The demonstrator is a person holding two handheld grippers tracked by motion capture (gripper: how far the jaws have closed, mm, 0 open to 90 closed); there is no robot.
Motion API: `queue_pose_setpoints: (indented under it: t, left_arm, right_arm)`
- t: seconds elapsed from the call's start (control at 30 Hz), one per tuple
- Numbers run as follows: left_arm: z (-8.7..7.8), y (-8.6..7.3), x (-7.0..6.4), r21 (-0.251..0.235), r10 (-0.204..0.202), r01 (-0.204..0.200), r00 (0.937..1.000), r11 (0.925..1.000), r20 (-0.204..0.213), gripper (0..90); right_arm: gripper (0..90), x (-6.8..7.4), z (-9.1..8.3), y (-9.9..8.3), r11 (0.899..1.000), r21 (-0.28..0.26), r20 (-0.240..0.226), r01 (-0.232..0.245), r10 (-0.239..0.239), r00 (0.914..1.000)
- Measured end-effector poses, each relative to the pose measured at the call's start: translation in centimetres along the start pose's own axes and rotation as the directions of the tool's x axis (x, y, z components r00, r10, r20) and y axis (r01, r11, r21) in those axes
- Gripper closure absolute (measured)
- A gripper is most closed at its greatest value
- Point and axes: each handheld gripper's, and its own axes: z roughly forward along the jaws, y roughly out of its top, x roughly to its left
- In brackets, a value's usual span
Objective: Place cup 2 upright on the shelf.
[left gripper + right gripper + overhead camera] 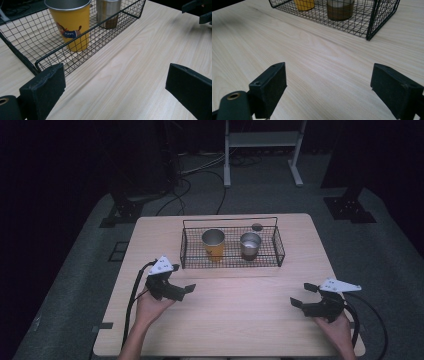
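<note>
I hold both grippers, left [186, 289] and right [298, 296], wide open and empty, ready for the cups [213, 243] at twelve o'clock in the basket [229, 264].

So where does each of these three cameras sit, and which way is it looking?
High view: above the person's side, looking down at the table; both hands hold the left gripper and right gripper.
Left gripper view: between open jaws, toward the yellow cup.
Right gripper view: between open jaws, toward the steel cup.
All share the wire basket.
</note>
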Motion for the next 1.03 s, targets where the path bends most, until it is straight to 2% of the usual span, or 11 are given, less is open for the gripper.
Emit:
queue_pose_setpoints:
  t: [1.03]
  left_arm:
    - [-1.5, -2.8, -0.2, -0.031, -0.041, 0.04, 0.9988, 0.9987, -0.026, 1.8]
  right_arm:
    - [12.5, 0.3, 0.1, -0.1, 1.0, 0.008, 0.002, 0.009, -0.009, 1.0]
